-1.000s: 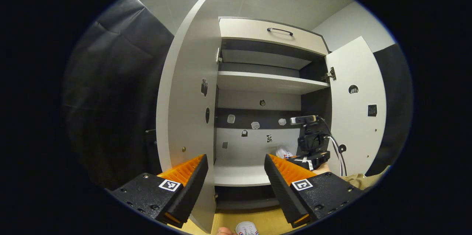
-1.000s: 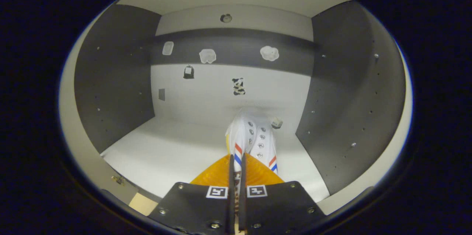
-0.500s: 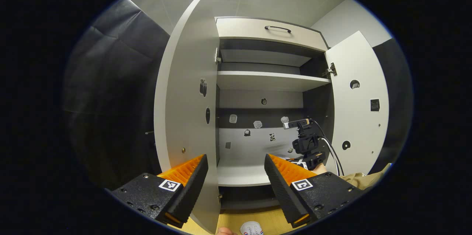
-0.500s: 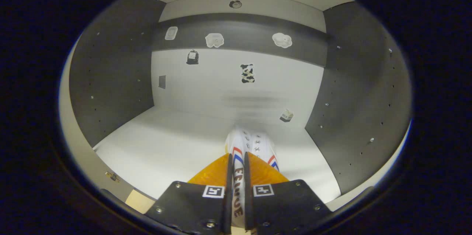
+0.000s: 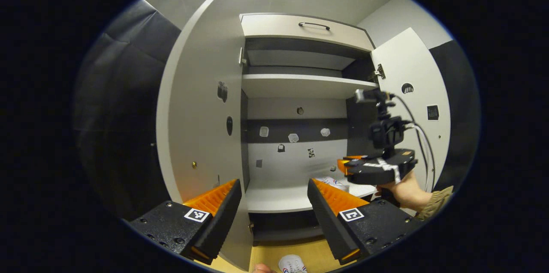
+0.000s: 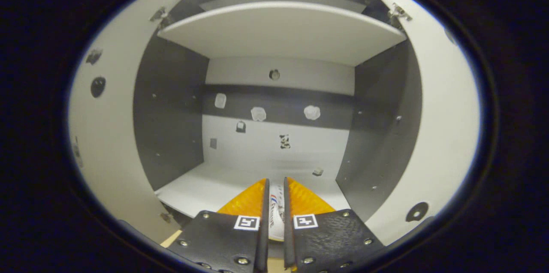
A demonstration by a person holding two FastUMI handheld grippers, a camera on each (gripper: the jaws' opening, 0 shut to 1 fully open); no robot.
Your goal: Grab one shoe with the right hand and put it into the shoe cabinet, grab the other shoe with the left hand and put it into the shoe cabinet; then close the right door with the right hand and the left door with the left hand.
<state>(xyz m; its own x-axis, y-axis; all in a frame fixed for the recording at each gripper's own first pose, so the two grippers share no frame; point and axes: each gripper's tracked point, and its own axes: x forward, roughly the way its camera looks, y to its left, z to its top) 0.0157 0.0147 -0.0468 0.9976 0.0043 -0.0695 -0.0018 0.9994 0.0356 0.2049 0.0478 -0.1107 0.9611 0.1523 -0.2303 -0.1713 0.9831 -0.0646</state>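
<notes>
Shoe [image 5: 336,182] now sits on cabinet shelf [image 5: 274,200], lower centre; right gripper [image 6: 274,204] has backed out, jaws nearly closed w/ nothing gripped. Left gripper [image 5: 274,198] wide open, empty; 2nd shoe [image 5: 292,263] at bottom edge is its pickup next.

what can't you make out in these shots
- First shoe, right gripper view: just a sliver shows in the slit of the right gripper; the fingers hide the rest. Whether they press on it cannot be told.
- Second shoe, left gripper view: cut off by the bottom edge; only the toe shows.
- Stickers on the cabinet's back wall, left gripper view: too small to identify.
</notes>
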